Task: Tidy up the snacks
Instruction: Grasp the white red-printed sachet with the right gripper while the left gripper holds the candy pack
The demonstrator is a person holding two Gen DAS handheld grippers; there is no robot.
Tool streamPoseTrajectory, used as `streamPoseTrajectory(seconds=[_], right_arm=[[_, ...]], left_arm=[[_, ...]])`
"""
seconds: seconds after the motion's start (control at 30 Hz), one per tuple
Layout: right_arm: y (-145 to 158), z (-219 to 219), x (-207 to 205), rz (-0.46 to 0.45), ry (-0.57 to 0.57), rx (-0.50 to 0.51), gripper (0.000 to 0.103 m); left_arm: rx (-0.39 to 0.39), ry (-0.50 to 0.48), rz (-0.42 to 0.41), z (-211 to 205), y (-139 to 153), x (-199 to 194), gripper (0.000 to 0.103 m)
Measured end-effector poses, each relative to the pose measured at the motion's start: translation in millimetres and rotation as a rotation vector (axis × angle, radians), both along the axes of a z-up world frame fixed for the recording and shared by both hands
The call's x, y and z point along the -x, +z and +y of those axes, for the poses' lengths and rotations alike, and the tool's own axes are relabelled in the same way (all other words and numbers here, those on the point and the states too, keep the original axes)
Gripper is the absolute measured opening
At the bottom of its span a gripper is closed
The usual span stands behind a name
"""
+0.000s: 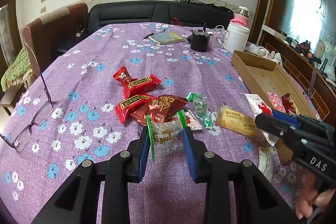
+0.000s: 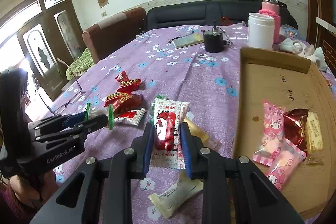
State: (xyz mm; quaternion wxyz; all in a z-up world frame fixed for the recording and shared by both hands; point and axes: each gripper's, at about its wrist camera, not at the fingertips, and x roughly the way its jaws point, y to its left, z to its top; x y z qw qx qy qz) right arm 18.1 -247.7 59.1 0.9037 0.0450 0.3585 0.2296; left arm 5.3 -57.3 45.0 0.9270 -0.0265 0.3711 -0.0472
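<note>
Inside, the cardboard box (image 2: 271, 85) on the right side of the table (image 2: 178, 77) held two pink cartoon packets (image 2: 275, 135), a dark red foil packet (image 2: 296, 125) and a yellow packet (image 2: 315, 133) at its near end; its far end was bare. The near edge of the box was cut off by the picture. The right gripper (image 2: 167, 140) was clamped on a white and red snack packet (image 2: 168, 127), just left of the box. The left gripper (image 1: 167, 141) was clamped on a clear packet with green ends (image 1: 164, 135), near the red snacks (image 1: 136, 85) in the middle of the cloth. A pale packet (image 2: 178, 194) lay partly hidden under the right gripper. Far away stood a white jar (image 2: 260, 29); what was in it I could not see. The print on the packets was hard to read.
</note>
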Motion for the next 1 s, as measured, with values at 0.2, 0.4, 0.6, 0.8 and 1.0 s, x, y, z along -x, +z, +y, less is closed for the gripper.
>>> streamPoseTrajectory(seconds=[0.2,0.4,0.6,0.8,1.0], right_arm=[[1,-8,-2,0.002,-0.021,-0.014,0.025],[2,-13,-1,-0.014,-0.046,-0.006,0.025],[4,-18,-2,-0.025,-0.071,-0.014,0.025],[6,-30,-7,-0.023,-0.107,-0.034,0.025],[4,-42,-12,-0.011,-0.138,-0.053,0.025]], left_arm=[[-0.041,-0.009,-0.031,-8,2,4,0.033],[-0.070,-0.015,-0.053,-12,4,7,0.033],[-0.077,-0.015,-0.055,-14,4,9,0.033],[-0.089,-0.017,-0.058,-18,3,8,0.033],[-0.094,-0.012,-0.048,-18,1,5,0.033]])
